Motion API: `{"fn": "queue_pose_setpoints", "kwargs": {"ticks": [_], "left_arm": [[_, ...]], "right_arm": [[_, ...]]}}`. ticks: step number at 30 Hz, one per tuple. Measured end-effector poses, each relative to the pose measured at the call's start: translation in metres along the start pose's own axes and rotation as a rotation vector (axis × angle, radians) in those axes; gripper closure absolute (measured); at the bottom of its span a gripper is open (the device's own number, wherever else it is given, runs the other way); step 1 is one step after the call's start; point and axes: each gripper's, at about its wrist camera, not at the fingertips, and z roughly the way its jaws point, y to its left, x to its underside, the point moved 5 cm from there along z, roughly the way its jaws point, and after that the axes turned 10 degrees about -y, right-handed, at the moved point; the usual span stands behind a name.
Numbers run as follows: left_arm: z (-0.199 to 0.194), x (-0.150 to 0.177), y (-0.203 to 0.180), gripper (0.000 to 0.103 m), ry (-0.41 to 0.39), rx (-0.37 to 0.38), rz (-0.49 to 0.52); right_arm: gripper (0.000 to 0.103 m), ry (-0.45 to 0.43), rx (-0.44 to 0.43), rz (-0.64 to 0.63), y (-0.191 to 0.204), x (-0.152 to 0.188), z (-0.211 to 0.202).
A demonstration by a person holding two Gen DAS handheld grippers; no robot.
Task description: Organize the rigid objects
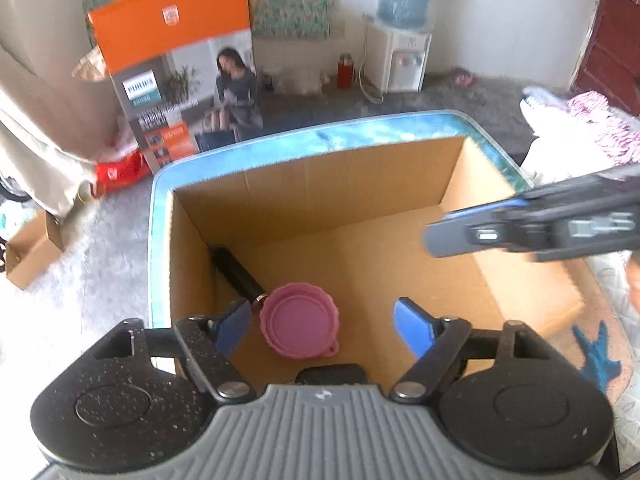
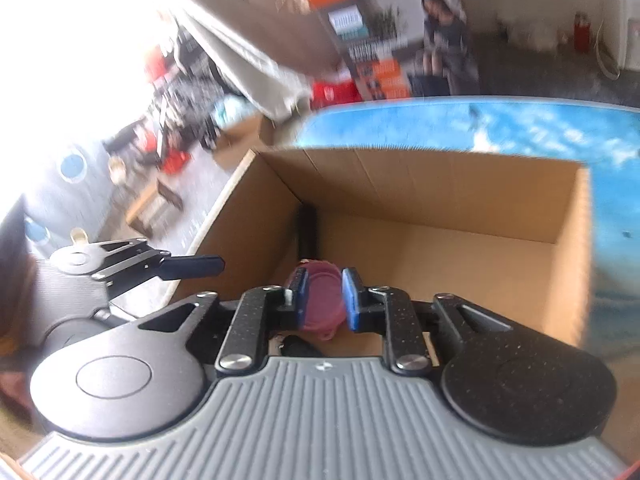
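Note:
An open cardboard box stands on a blue-patterned table top. On its floor, near the left wall, lie a pink scalloped bowl and a black cylinder. A small dark object lies nearer me, half hidden. My left gripper hangs open above the bowl, touching nothing. My right gripper hovers over the box's right side with its jaws a little apart and empty; the bowl only shows through the gap.
Behind the table an orange and grey product carton leans upright. A water dispenser and a red flask stand at the far wall. Clothes pile up at the right. A small cardboard box sits on the floor at the left.

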Motion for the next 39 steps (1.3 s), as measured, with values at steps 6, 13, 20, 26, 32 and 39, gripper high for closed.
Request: {"fn": "queue_pose_setpoints", "kwargs": {"ticks": [6, 13, 20, 26, 32, 39], "left_arm": [[-0.04, 0.015, -0.018, 0.008, -0.059, -0.015, -0.022], [-0.063, 0.048, -0.032, 0.003, -0.096, -0.073, -0.06], [-0.066, 0.071, -0.048, 0.003, -0.076, -0.086, -0.093], [-0.064, 0.08, -0.056, 0.003, -0.053, -0.107, -0.092], [-0.062, 0.08, -0.066, 0.003, -0.051, -0.096, -0.081], [-0.058, 0.072, -0.072, 0.003, -0.045, -0.079, -0.074]], "right_arm": [[0.011, -0.173, -0.002, -0.053, -0.006, 0.032, -0.115], [0.001, -0.116, 0.077, -0.135, -0.048, 0.117, -0.163], [0.001, -0.031, 0.127, -0.318, -0.102, 0.171, -0.112], [0.001, -0.004, -0.009, -0.487, -0.11, 0.177, -0.068], [0.001, -0.041, -0.058, -0.61, -0.112, 0.18, -0.059], [0.001, -0.087, -0.062, -0.602, -0.115, 0.179, -0.059]]}}
